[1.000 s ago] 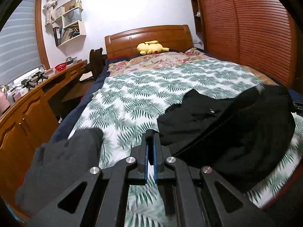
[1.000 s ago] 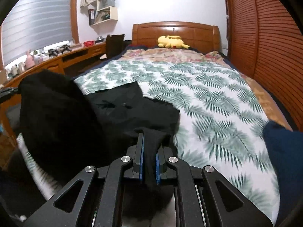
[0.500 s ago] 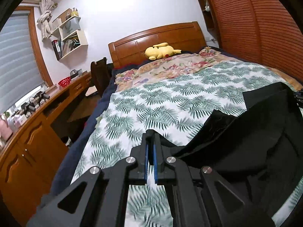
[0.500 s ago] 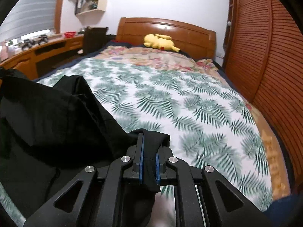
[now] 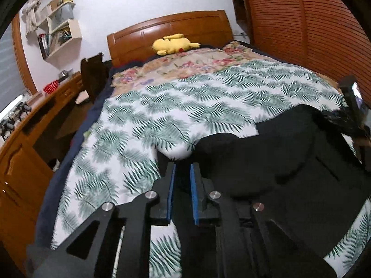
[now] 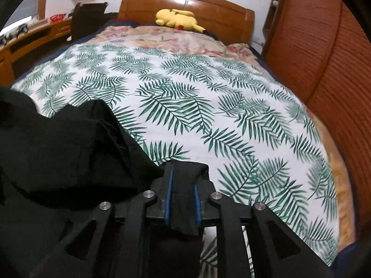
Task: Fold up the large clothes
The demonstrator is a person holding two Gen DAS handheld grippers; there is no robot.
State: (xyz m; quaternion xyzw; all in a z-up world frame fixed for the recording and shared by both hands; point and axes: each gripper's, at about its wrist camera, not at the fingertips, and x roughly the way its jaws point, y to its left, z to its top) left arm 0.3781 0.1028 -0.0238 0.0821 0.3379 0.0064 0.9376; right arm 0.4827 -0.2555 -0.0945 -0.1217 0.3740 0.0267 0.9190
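Left wrist view: the left gripper stands over the near part of the bed, its blue-padded jaws a narrow gap apart. Dark fabric lies in that gap, but whether the pads press it cannot be told. The black garment spreads to the right of the gripper across the leaf-print bedspread and reaches the right edge of the view, where a black device with a lit screen shows above it. At the far end of the bed a yellow plush toy lies against the wooden headboard. A wooden desk runs along the left side, with a red basket on its top.

Right wrist view: the right gripper is clamped on a fold of the black garment, which fills the gap between the blue pads and hangs below them. The rest of the garment is bunched to the left of the gripper, resting on the leaf-print bedspread. The yellow plush toy lies at the wooden headboard
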